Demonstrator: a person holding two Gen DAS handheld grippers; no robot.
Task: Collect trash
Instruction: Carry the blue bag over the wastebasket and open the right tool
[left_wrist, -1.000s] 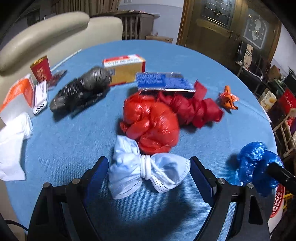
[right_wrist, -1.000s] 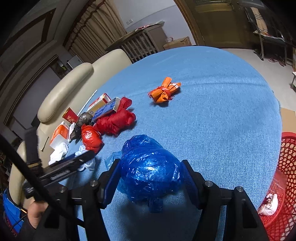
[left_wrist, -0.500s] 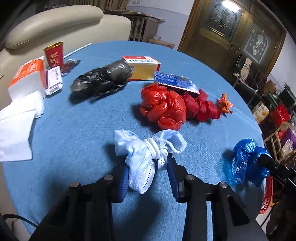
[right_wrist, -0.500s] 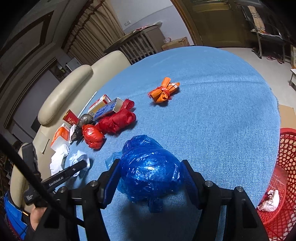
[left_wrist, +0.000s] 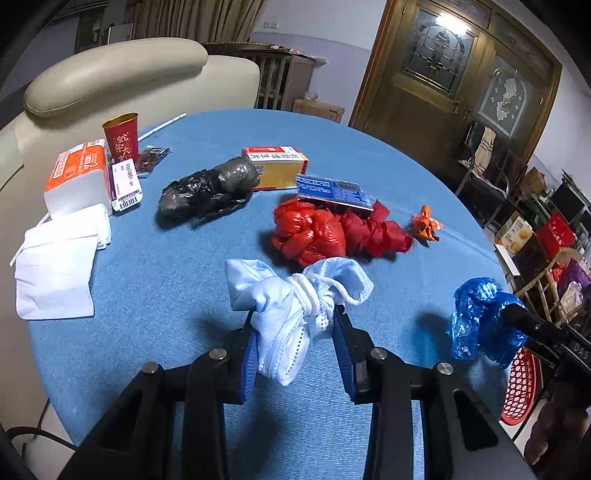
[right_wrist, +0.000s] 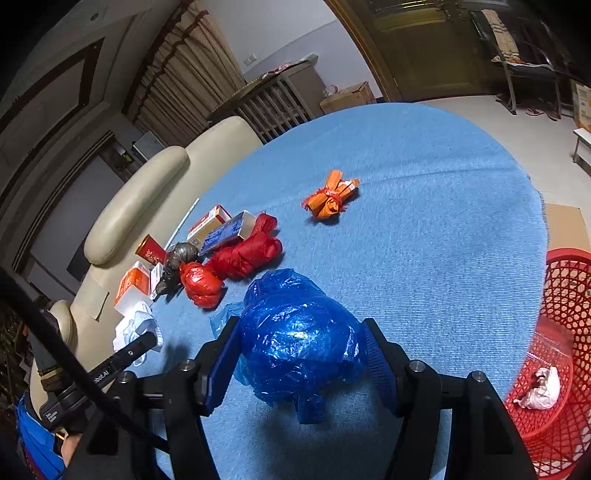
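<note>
My left gripper (left_wrist: 293, 332) is shut on a knotted white and pale-blue face mask (left_wrist: 291, 295) and holds it above the blue table (left_wrist: 155, 266). My right gripper (right_wrist: 299, 343) is shut on a crumpled blue plastic bag (right_wrist: 295, 339), lifted over the table; the bag also shows in the left wrist view (left_wrist: 480, 321). On the table lie red plastic bags (left_wrist: 314, 232), a black bag (left_wrist: 210, 188) and an orange wrapper (right_wrist: 330, 195). A red mesh basket (right_wrist: 565, 332) stands beside the table at the right.
At the far left of the table are a red cup (left_wrist: 121, 136), an orange tissue pack (left_wrist: 75, 177), white napkins (left_wrist: 59, 269), a yellow box (left_wrist: 277, 166) and a blue box (left_wrist: 332, 190). A cream sofa (left_wrist: 110, 77) stands behind. The basket holds a white wad (right_wrist: 541, 387).
My left gripper closed on the face mask and lifted it off the table, and its view rose. My right gripper kept hold of the blue bag with little movement.
</note>
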